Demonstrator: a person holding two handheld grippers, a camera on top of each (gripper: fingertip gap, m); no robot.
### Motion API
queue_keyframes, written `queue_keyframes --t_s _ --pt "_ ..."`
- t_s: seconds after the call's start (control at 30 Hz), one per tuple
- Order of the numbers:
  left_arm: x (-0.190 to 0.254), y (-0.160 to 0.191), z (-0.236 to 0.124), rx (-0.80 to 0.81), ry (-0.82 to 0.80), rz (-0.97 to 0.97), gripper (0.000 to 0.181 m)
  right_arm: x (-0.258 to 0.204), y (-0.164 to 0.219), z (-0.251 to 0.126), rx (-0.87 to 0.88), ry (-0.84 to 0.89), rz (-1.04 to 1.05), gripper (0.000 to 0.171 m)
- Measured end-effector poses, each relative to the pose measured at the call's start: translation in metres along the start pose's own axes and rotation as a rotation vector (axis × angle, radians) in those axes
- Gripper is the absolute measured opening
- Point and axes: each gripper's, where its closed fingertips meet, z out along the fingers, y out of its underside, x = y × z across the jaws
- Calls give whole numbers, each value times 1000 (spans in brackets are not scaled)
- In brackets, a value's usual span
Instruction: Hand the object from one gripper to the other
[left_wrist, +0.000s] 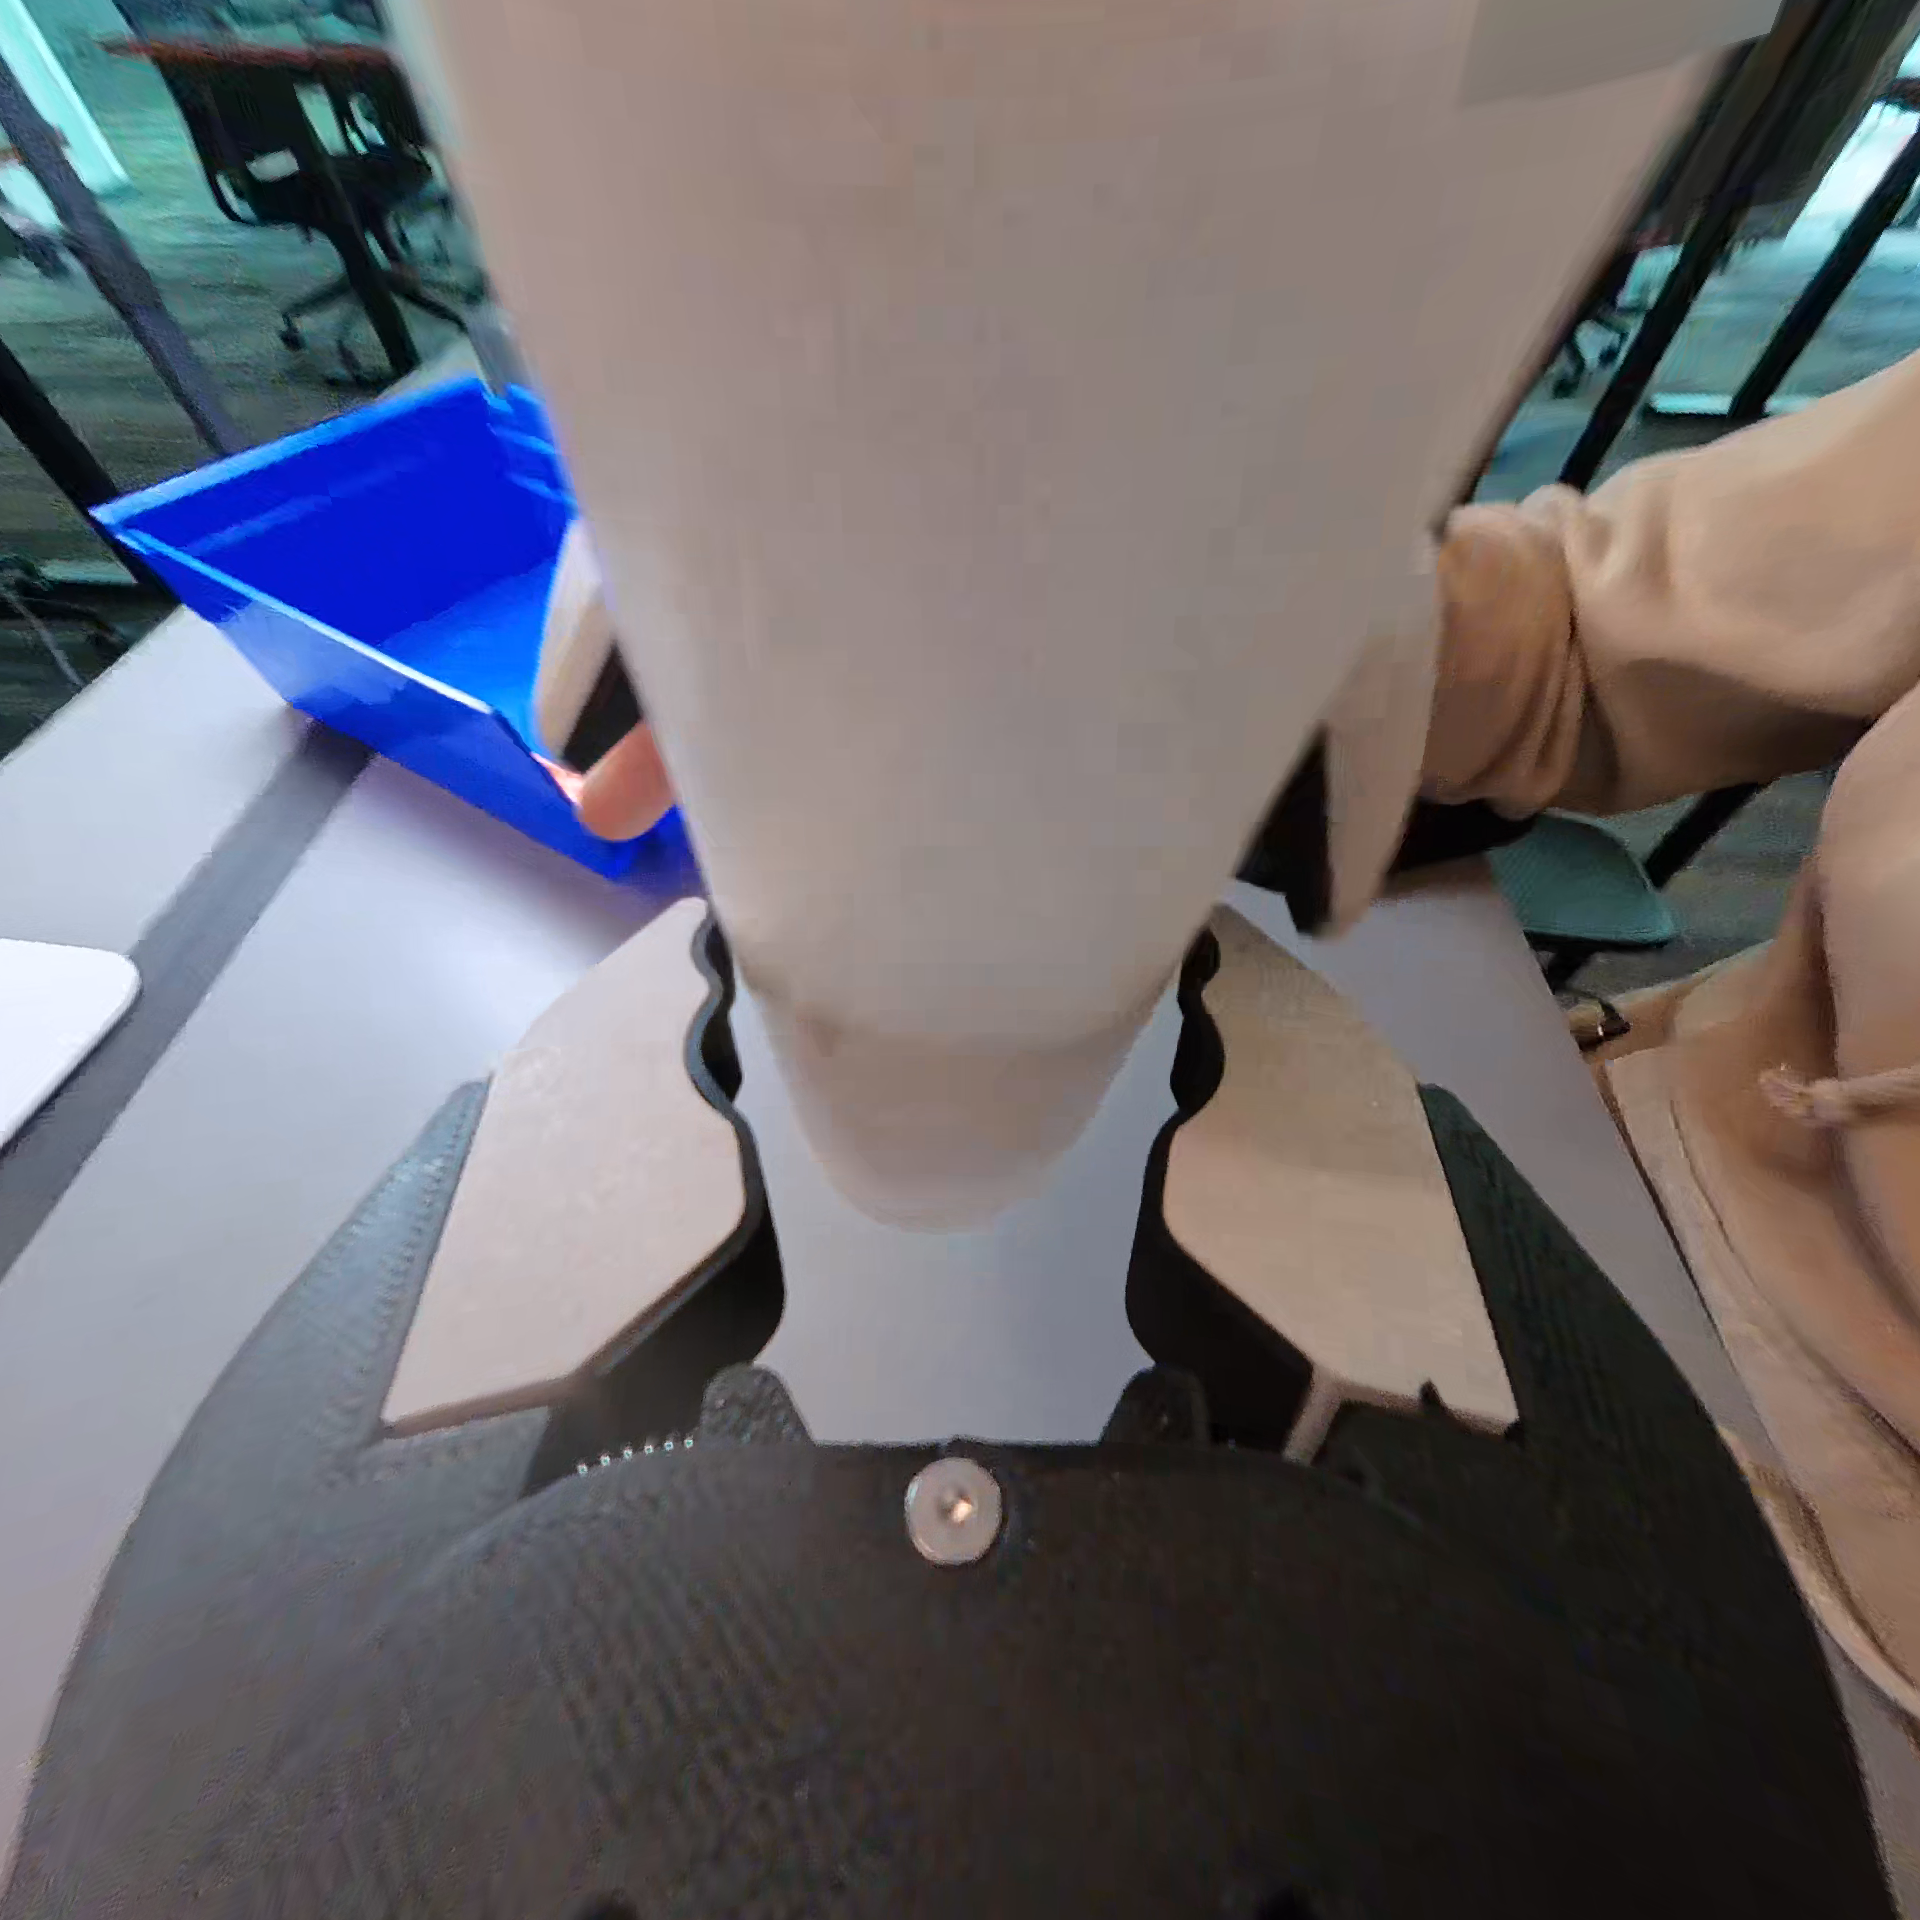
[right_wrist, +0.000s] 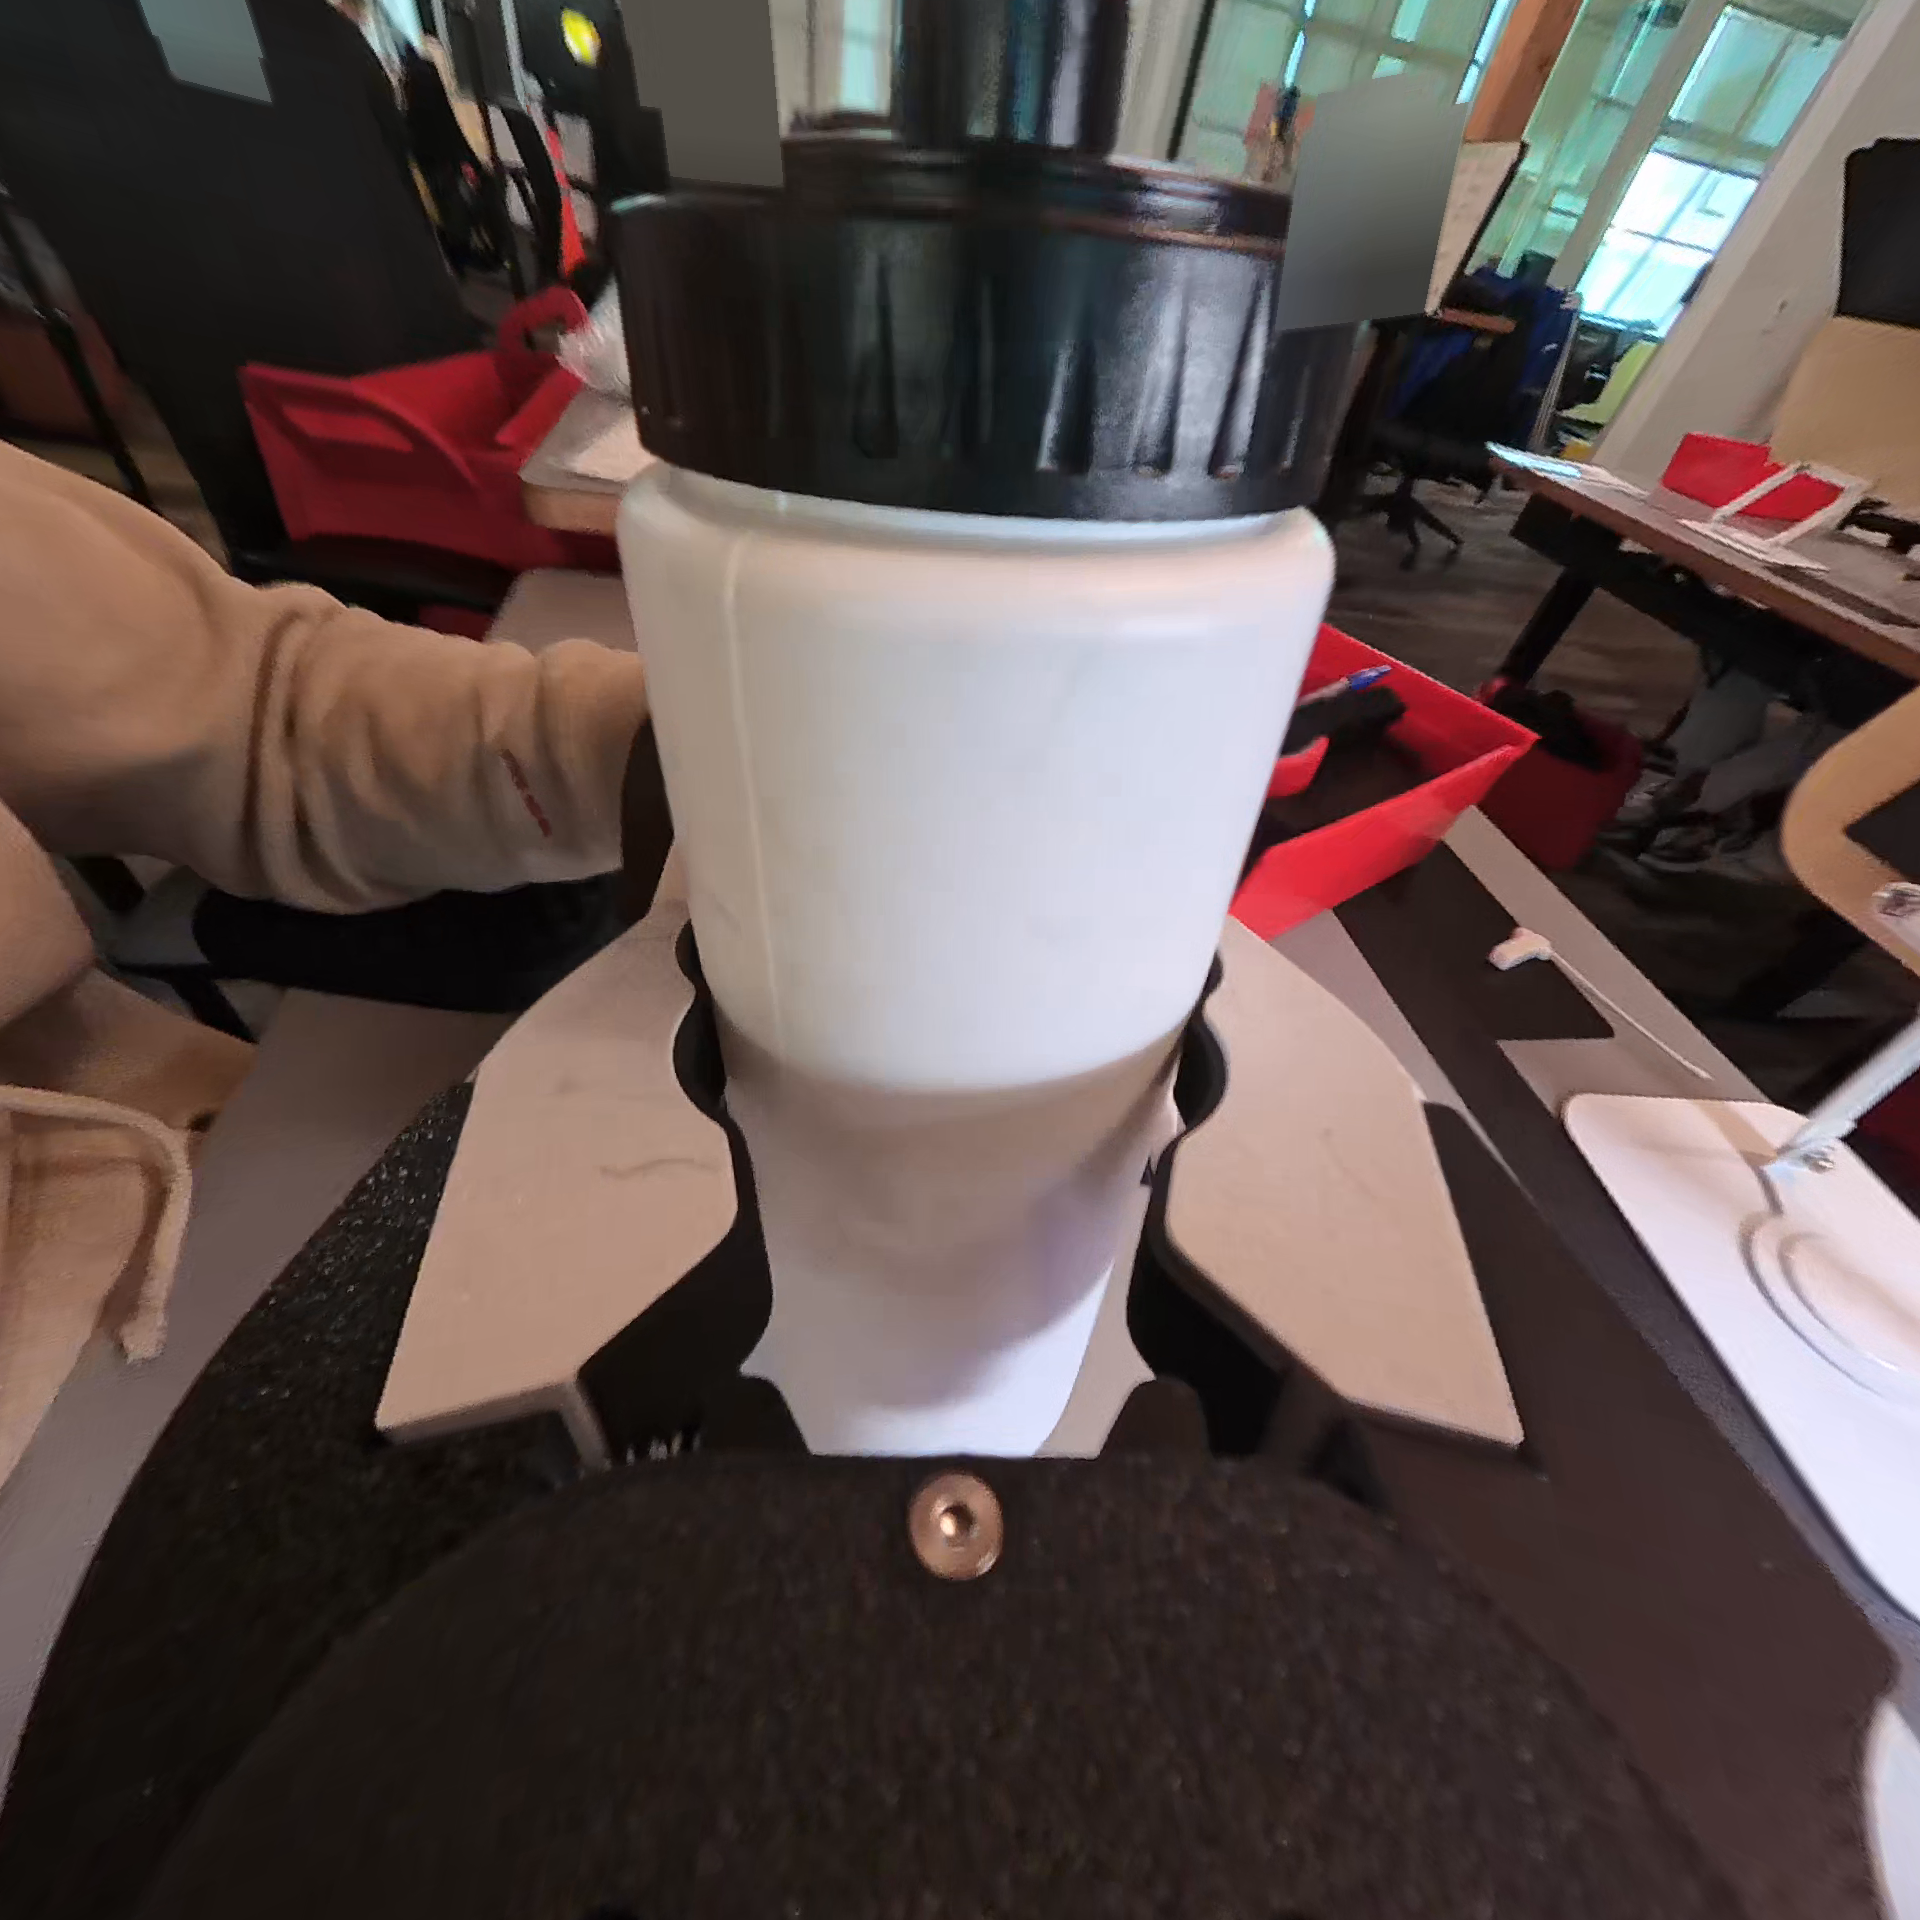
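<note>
A white bottle (left_wrist: 935, 520) with a black screw cap (right_wrist: 966, 343) is held upright above the table between both grippers. In the left wrist view my left gripper (left_wrist: 956, 987) is closed against the bottle's sides near its lower end. In the right wrist view my right gripper (right_wrist: 951, 997) is closed on the bottle's body (right_wrist: 956, 779) below the cap. Part of the right gripper (left_wrist: 1320, 831) and the hand holding it (left_wrist: 623, 790) show behind the bottle in the left wrist view. The bottle hides most of what lies behind it.
A blue bin (left_wrist: 343, 582) stands on the grey table (left_wrist: 312, 1039) to the far left. A red bin (right_wrist: 1382, 790) holding small items stands behind the bottle. A white pad (right_wrist: 1714, 1247) lies at the table's side. The person's beige sleeve (right_wrist: 260, 727) is close by. One gripper's finger ends stand about 5 centimeters off the other's.
</note>
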Motion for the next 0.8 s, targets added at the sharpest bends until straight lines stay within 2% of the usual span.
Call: queue_keyframes --t_s 0.1,0.17,0.23,0.33,0.43,0.63,0.8 --pt "-12 -27 -30 154 -54 5 82 14 -6 -15 55 27 46 87" --pt "-16 -44 -49 230 -71 -21 84 21 0 -20 15 51 40 86" --pt "-12 -53 -51 265 -75 -23 88 17 8 -12 -15 44 28 86" --pt "-4 -46 -29 214 -70 0 95 0 21 17 -52 0 37 87" --pt "-7 -40 -26 170 -104 29 94 -2 34 28 -87 6 49 86" --pt "-12 -41 -41 181 -82 -4 92 9 5 -9 12 -10 76 85" --pt "-2 -25 -25 61 -60 59 91 0 -27 -26 133 -57 94 83"
